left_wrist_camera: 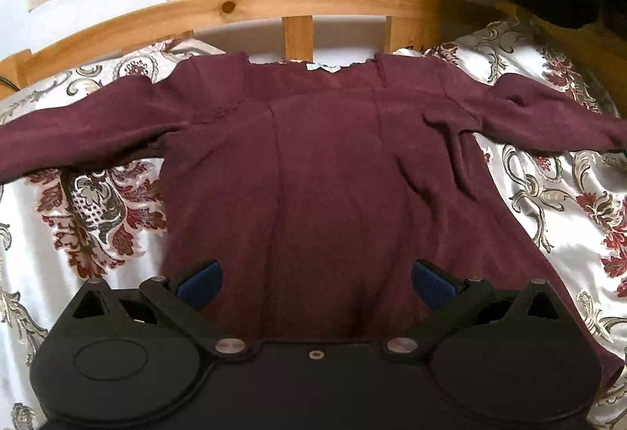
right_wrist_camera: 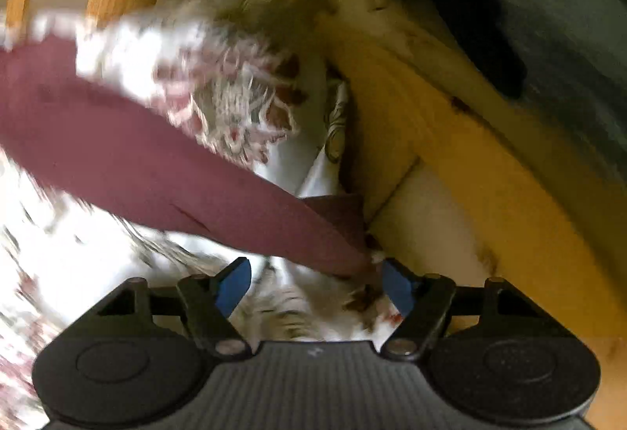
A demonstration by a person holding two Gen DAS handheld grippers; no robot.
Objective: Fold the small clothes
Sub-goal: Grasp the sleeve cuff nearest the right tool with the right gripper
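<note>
Maroon top (left_wrist_camera: 313, 163) spread flat on the patterned bedspread (left_wrist_camera: 556, 195), sleeves outstretched. Left gripper (left_wrist_camera: 316, 283): fingers apart above the hem, nothing between them. Right gripper (right_wrist_camera: 315, 283): fingers apart, the sleeve (right_wrist_camera: 156, 163) end lying between them, ungripped.

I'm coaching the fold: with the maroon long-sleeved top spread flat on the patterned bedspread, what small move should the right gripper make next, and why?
Probably close the right gripper on the sleeve end of the maroon long-sleeved top. Its jaws stand open, the cuff lies between the blue pads unpinched, and both sleeves are still stretched out sideways.
</note>
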